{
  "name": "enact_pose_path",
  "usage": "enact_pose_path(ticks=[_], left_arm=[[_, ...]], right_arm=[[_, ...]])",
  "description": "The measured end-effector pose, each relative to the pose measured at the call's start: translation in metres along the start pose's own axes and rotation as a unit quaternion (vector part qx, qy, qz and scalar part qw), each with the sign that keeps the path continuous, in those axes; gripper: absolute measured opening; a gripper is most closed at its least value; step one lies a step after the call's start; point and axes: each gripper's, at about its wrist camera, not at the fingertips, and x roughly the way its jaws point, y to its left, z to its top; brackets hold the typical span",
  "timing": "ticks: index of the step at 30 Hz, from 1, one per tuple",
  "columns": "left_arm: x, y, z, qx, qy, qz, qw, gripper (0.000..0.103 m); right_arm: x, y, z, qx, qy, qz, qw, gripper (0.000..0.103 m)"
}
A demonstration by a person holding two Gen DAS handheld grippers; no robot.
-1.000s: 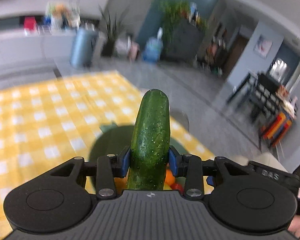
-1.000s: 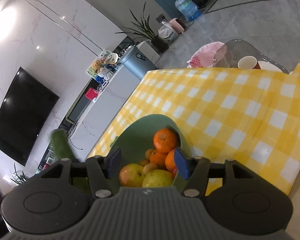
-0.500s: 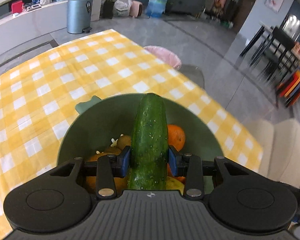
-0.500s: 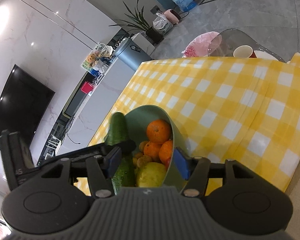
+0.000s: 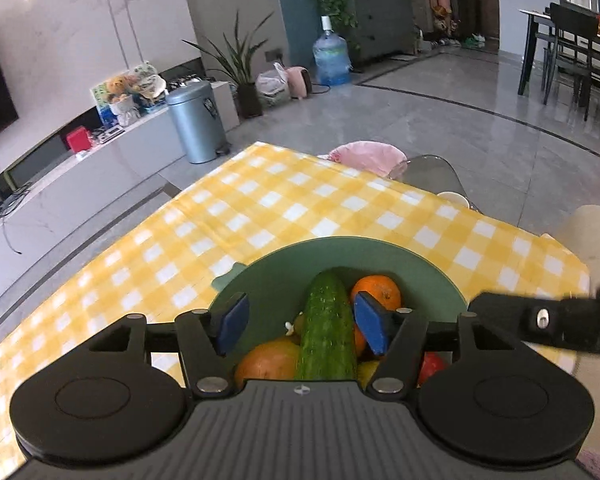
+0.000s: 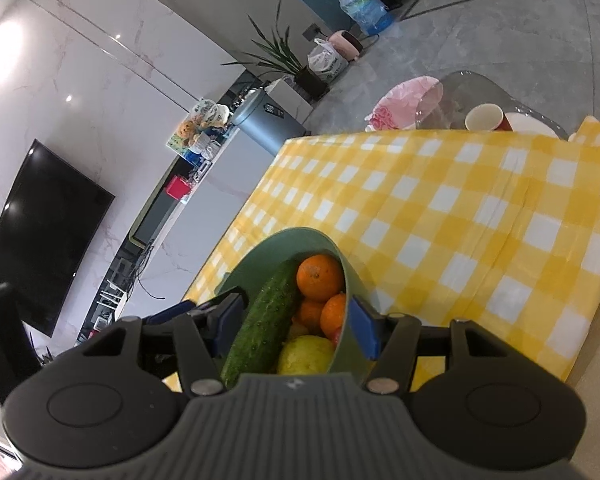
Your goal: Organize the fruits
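A green bowl point(image 5: 284, 268) stands on the yellow checked tablecloth point(image 5: 260, 208) and holds oranges point(image 5: 376, 286), a yellow fruit point(image 6: 306, 354) and other fruit. A green cucumber point(image 5: 328, 320) lies in it on top of the fruit. My left gripper point(image 5: 302, 322) is open just above the bowl, its pads apart from the cucumber. My right gripper point(image 6: 294, 326) is open and empty, over the bowl point(image 6: 276, 242) and the cucumber point(image 6: 266, 322); its right finger sits outside the rim.
A pink cloth point(image 5: 364, 154), a glass side table point(image 5: 432, 168) and a paper cup point(image 6: 484, 118) are beyond the table's far edge. A grey bin point(image 5: 196, 122) and a low counter stand on the left. The tablecloth stretches ahead of the bowl.
My left gripper lowered the cucumber into the bowl and opened, letting it go. The cucumber now rests on the fruit. My right gripper stayed open over the bowl.
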Motion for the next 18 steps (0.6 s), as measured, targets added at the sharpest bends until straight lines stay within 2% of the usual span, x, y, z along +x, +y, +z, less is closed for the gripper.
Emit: enact_pose_path(ticks=[4,6,10,13,16,18], left_arm=[[-0.021,0.000,-0.006,-0.032,0.009,-0.001,0.9994,0.072],[-0.031,0.000,-0.009,-0.048,0.011,0.002,0.9988,0.074],[-0.054,-0.006,-0.018,-0.087,0.012,0.012,0.9961,0.078],[-0.072,-0.011,-0.027,-0.123,0.003,0.014,0.9923,0.089],[-0.087,-0.017,-0.034,-0.159,0.006,0.034,0.9866,0.091],[-0.093,-0.021,-0.040,-0.179,0.003,0.041,0.9830,0.091]], right_arm=[[-0.022,0.012,0.007,-0.055,-0.014,-0.015,0.998,0.064],[-0.032,0.020,0.009,-0.092,-0.013,-0.041,0.995,0.066],[-0.043,0.024,0.009,-0.128,0.004,-0.082,0.988,0.066],[-0.044,0.020,0.008,-0.157,0.019,-0.118,0.980,0.066],[-0.042,0.016,0.004,-0.191,0.054,-0.121,0.973,0.066],[-0.045,0.025,-0.005,-0.250,0.065,-0.125,0.958,0.066]])
